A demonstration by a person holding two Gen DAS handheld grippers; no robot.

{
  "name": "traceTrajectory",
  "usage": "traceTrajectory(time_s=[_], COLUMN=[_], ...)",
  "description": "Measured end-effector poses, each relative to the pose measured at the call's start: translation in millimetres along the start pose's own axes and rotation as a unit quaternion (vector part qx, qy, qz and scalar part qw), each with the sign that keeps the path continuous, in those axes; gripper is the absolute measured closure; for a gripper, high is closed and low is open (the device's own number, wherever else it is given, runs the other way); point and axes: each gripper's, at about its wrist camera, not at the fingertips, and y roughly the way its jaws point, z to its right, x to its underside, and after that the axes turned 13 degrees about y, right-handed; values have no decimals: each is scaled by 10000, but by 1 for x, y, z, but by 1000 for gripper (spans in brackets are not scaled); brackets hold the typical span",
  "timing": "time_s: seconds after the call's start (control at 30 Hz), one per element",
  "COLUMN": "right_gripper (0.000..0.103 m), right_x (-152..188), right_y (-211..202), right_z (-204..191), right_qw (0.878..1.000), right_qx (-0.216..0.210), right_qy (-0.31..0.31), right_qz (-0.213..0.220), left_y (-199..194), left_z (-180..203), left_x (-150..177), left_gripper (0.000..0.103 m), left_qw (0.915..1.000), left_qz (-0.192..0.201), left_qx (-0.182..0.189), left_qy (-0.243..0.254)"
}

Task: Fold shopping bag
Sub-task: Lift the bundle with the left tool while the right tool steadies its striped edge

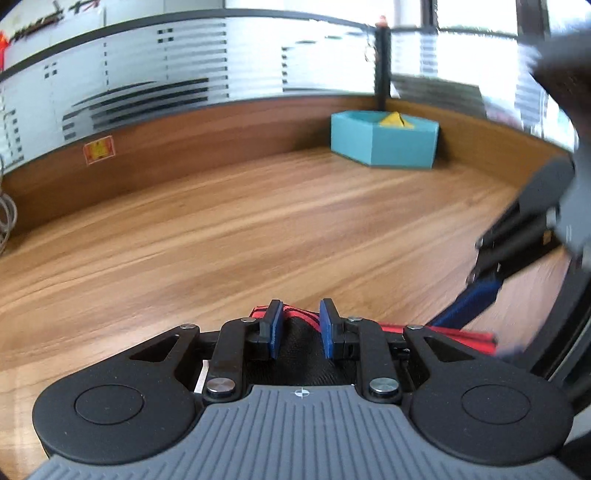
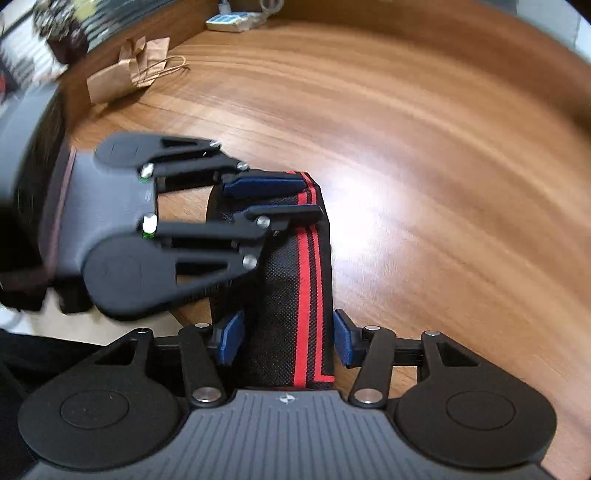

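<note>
The shopping bag (image 2: 284,295) is folded into a long black bundle with red stripes and lies on the wooden table (image 2: 424,166). In the right wrist view my left gripper (image 2: 286,201) comes in from the left and is shut on the bundle's far end. The left wrist view shows black fabric (image 1: 301,343) filling the gap of my left gripper (image 1: 301,325), with the red stripes (image 1: 458,334) running off to the right. My right gripper (image 2: 286,338) is open, its pads wide apart on either side of the bundle's near end. It shows blurred in the left wrist view as the right gripper (image 1: 484,291).
A teal box (image 1: 384,142) with a yellow item inside stands at the table's far edge by a black post (image 1: 382,62). A brown paper bag (image 2: 129,70) lies at the far left of the right wrist view, with small packets (image 2: 234,20) beyond it. A person's dark sleeve (image 2: 22,229) holds the left gripper.
</note>
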Motion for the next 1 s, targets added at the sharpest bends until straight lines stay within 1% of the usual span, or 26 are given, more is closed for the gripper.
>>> traceTrajectory(time_s=[0.03,0.07,0.13,0.17,0.2,0.23,0.27,0.3,0.33,0.37,0.4,0.47,0.5,0.53,0.57,0.6,0.63,0.67,0.7,0.73,0.77,0.83,0.87,1.0], right_gripper=[51,52,52,53,53,53,53,53,53,53,53,53,53,53,53,53,53,53,53,53,52,52,52,51], right_x=[4,7,12,14,16,18,20,22,24,24,24,23,22,22,20,18,17,16,15,15,15,14,14,12], right_y=[-2,-4,-6,-6,-6,-5,-4,-6,-7,-8,-8,-8,-7,-6,-3,0,2,2,3,4,5,6,8,11], right_z=[-8,-16,-29,-32,-35,-38,-41,-39,-37,-36,-35,-25,-19,-13,-11,-9,-8,-8,-7,-5,-3,3,5,14], right_qw=[9997,9987,9957,9946,9933,9916,9895,9892,9888,9884,9886,9905,9918,9929,9935,9941,9945,9946,9946,9948,9951,9957,9957,9961], right_qx=[173,346,585,644,703,776,862,874,890,908,901,836,789,743,703,663,633,628,619,589,555,477,451,305], right_qy=[-154,-309,-603,-696,-790,-903,-1028,-1037,-1053,-1077,-1070,-964,-886,-821,-794,-768,-748,-751,-762,-769,-755,-744,-770,-811], right_qz=[110,219,397,429,462,499,542,558,570,568,556,504,470,439,413,387,365,352,342,329,314,264,239,146], left_y=[-15,-24,-43,-50,-59,-59,-56,-51,-47,-44,-38,-34,-33,-34,-39,-44,-47,-45,-38,-27,-16,-3,1,10], left_z=[-10,-19,-34,-42,-50,-56,-61,-63,-64,-64,-64,-63,-63,-63,-63,-62,-62,-63,-62,-60,-57,-50,-46,-40], left_x=[-1,1,3,6,9,12,15,18,20,22,25,27,26,25,25,25,26,27,28,30,33,38,40,39], left_gripper=[77,76,76,76,76,76,76,76,76,73,70,70,69,68,67,61,57,52,51,51,51,50,44,29], left_qw=[9993,9977,9919,9877,9815,9763,9665,9601,9548,9513,9453,9364,9307,9236,9215,9193,9172,9155,9128,9072,8996,8873,8812,8693], left_qz=[36,-5,-85,-143,-228,-405,-689,-784,-848,-837,-806,-870,-1037,-1327,-1408,-1489,-1506,-1426,-1432,-1536,-1654,-1801,-1744,-1656], left_qx=[-118,-128,-133,-65,53,262,610,783,896,894,898,902,914,931,892,854,819,791,777,809,883,938,910,772], left_qy=[-341,-661,-1263,-1558,-1900,-2110,-2397,-2568,-2704,-2828,-3030,-3277,-3386,-3473,-3508,-3543,-3596,-3678,-3745,-3831,-3943,-4141,-4298,-4592])
